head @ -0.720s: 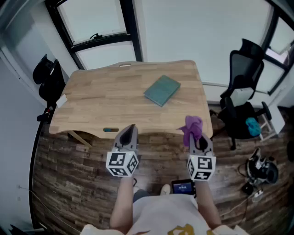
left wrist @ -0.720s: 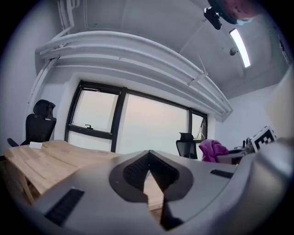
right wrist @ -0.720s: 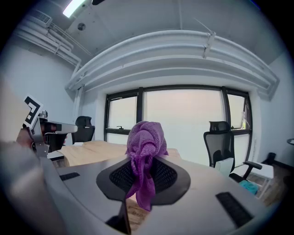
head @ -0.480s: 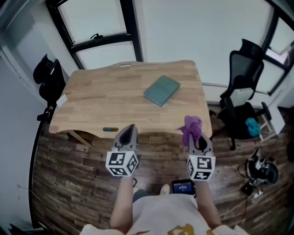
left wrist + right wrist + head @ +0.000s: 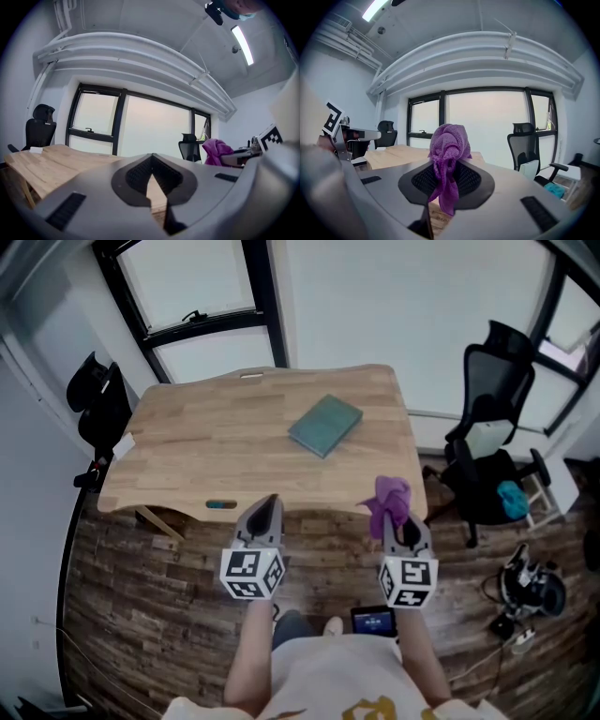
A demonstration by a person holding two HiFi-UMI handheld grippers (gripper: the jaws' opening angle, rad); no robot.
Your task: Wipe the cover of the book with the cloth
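A teal book [image 5: 325,424] lies flat on the wooden table [image 5: 216,446], right of its middle. My right gripper [image 5: 395,517] hangs in front of the table's near edge, shut on a bunched purple cloth [image 5: 390,500]; in the right gripper view the purple cloth [image 5: 447,157] sticks up between the jaws. My left gripper [image 5: 263,513] is level with it, to the left, also short of the table edge, shut with nothing in it. In the left gripper view the left gripper [image 5: 151,169] shows its jaws closed, and the cloth [image 5: 216,151] appears at the right.
A black office chair [image 5: 492,442] stands right of the table, and another black chair [image 5: 97,399] at its left end. Windows run behind the table. Wood-plank floor lies under my hands, with a small device [image 5: 373,621] near my feet and gear [image 5: 530,592] at the right.
The head view has shifted slightly, so the table and book sit a little to the left. Both grippers hold the same pose, the cloth still pinched.
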